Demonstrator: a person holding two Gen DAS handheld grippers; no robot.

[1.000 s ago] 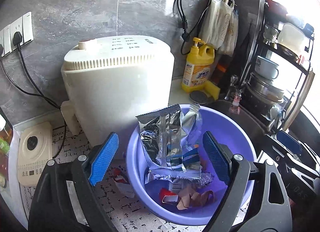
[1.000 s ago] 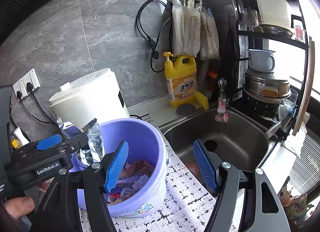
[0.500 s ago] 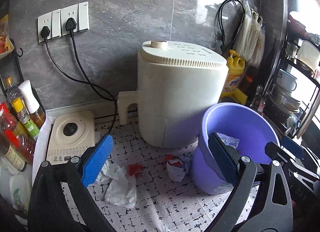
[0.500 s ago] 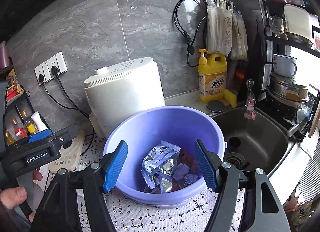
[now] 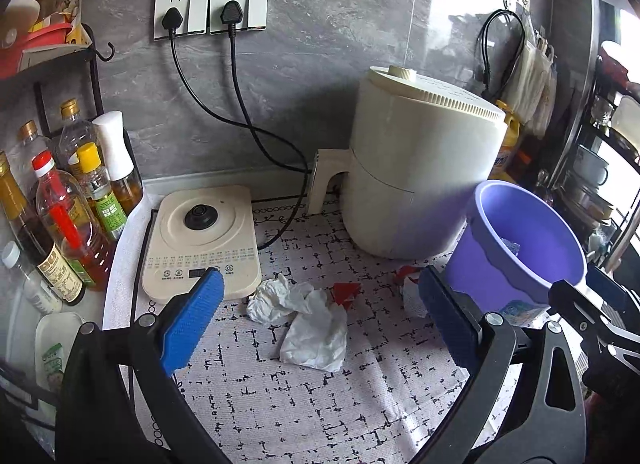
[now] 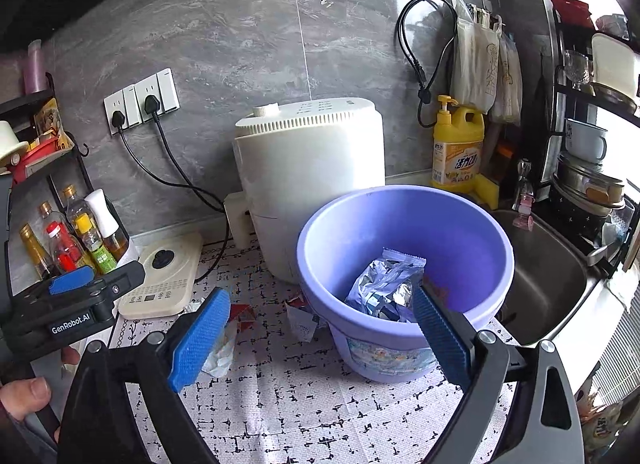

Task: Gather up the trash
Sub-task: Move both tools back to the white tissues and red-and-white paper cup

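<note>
Left tool (image 5: 320,304) open above crumpled tissue (image 5: 304,324), purple bucket (image 5: 520,248) right, contents unclear

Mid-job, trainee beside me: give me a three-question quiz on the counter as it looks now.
1. True or false: the foil wrapper lies inside the purple bucket.
2. Which trash sits nearest the open left gripper? A) crumpled white tissue B) a banana peel C) a drinks can
3. Fill in: the right gripper is ____, holding nothing.

Key: 1 true; 2 A; 3 open. The tissue lies on the patterned mat in front of the white appliance, with red scraps beside it; both grippers' jaws have just been opening, with nothing pressed between the pads.
</note>
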